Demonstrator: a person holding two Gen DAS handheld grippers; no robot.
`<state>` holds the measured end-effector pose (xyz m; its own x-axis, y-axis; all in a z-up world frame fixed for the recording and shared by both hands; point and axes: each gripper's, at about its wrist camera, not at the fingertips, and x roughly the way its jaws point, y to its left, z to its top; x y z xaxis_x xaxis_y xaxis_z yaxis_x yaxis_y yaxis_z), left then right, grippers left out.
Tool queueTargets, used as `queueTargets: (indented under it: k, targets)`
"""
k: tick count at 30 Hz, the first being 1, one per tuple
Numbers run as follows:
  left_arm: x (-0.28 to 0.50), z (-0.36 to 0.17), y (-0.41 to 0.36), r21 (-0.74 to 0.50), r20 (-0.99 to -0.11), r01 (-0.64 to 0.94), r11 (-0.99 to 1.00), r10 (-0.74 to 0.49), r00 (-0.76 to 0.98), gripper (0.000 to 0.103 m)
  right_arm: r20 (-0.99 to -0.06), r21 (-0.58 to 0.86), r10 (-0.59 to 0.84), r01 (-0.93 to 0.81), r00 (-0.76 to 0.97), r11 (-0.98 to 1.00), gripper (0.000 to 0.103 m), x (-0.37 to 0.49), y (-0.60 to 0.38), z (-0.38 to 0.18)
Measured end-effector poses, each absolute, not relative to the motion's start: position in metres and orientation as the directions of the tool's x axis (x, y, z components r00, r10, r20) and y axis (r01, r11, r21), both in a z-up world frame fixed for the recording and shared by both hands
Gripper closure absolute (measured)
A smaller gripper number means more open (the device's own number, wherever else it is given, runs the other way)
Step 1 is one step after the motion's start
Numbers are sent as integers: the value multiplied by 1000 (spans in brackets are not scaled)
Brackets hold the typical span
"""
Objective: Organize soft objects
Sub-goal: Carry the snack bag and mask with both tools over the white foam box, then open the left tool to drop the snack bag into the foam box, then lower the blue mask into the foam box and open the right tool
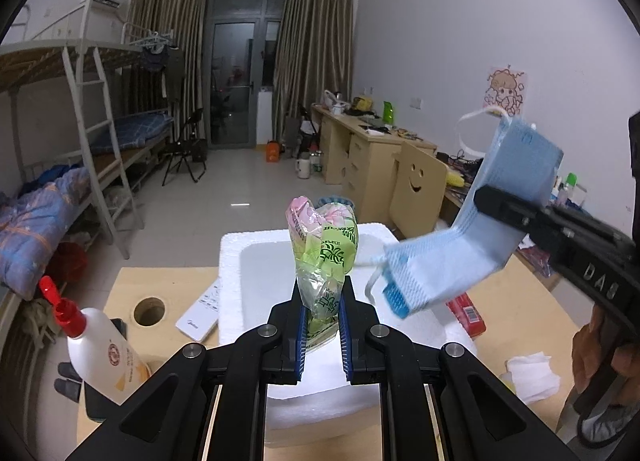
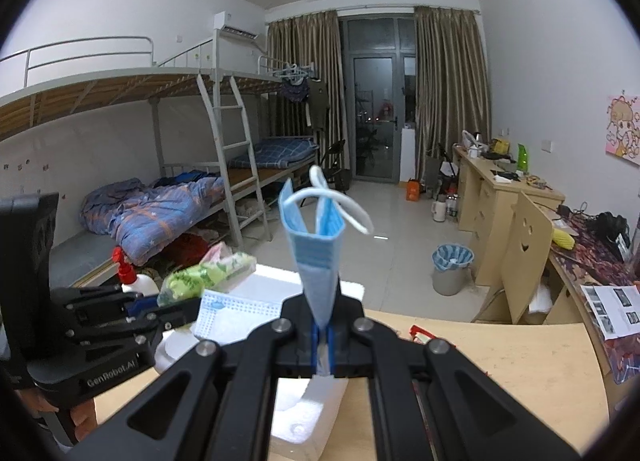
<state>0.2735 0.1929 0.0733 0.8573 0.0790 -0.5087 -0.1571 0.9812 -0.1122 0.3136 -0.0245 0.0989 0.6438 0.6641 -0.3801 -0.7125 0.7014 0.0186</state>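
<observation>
Pale wood forms the table [image 1: 516,301], with a round cable hole [image 1: 149,312] cut near its left edge. On it sits a white foam box [image 1: 236,261], open at the top. Beside the box lie a white remote control [image 1: 202,311], a red packet [image 1: 466,313] half hidden under the box's right wall, a crumpled white tissue [image 1: 532,375], and a white bottle with a red flip cap [image 1: 100,345].

The left gripper [image 1: 323,325] has its blue-padded fingers nearly closed, pinching a crumpled green and pink plastic packet [image 1: 326,249] that stands upright over the box. The right gripper [image 2: 323,335] is fully closed on a folded blue face mask [image 2: 318,257], held in the air above the box's right side, its white ear loop [image 2: 348,207] sticking up. In the left wrist view, part of a hand [image 1: 596,361] shows on the right gripper's handle.

Behind the table is a dormitory room: metal bunk beds [image 2: 224,133] with blue bedding along the left, brown curtains [image 2: 444,93] around a dark glass door, pale wood desks [image 2: 500,193] along the right wall, a chair with a smiley-face cutout [image 2: 528,245], and a bin with a blue liner [image 2: 452,265].

The printing on the packet is too creased to read. The bottle's base is cut off behind the gripper frame, and the clutter on the far desks is too small to make out.
</observation>
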Motion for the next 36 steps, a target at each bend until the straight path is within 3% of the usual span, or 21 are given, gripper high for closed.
queueTargets:
  k: [15, 18, 21, 26, 29, 36]
  targets:
    - [288, 63, 194, -99, -549, -140, 985, 63, 833, 88, -370, 36, 650, -689, 664, 724, 98, 321, -26, 104]
    - [288, 61, 194, -90, -544, -143, 986, 72, 836, 84, -369, 32, 651, -692, 663, 722, 98, 322, -26, 103]
    - [289, 60, 194, -82, -546, -152, 985, 84, 834, 72, -365, 30, 652, -692, 665, 722, 98, 322, -28, 104]
    - [287, 60, 195, -70, -533, -181, 981, 116, 838, 14, -363, 34, 649, -687, 669, 726, 98, 324, -31, 103]
    - [285, 61, 194, -49, -513, -206, 977, 152, 845, 7, -363, 37, 648, -685, 670, 728, 98, 324, -32, 103]
    - [282, 60, 199, -42, -515, -240, 970, 185, 837, 6, -371, 41, 648, -685, 666, 727, 98, 328, -31, 100]
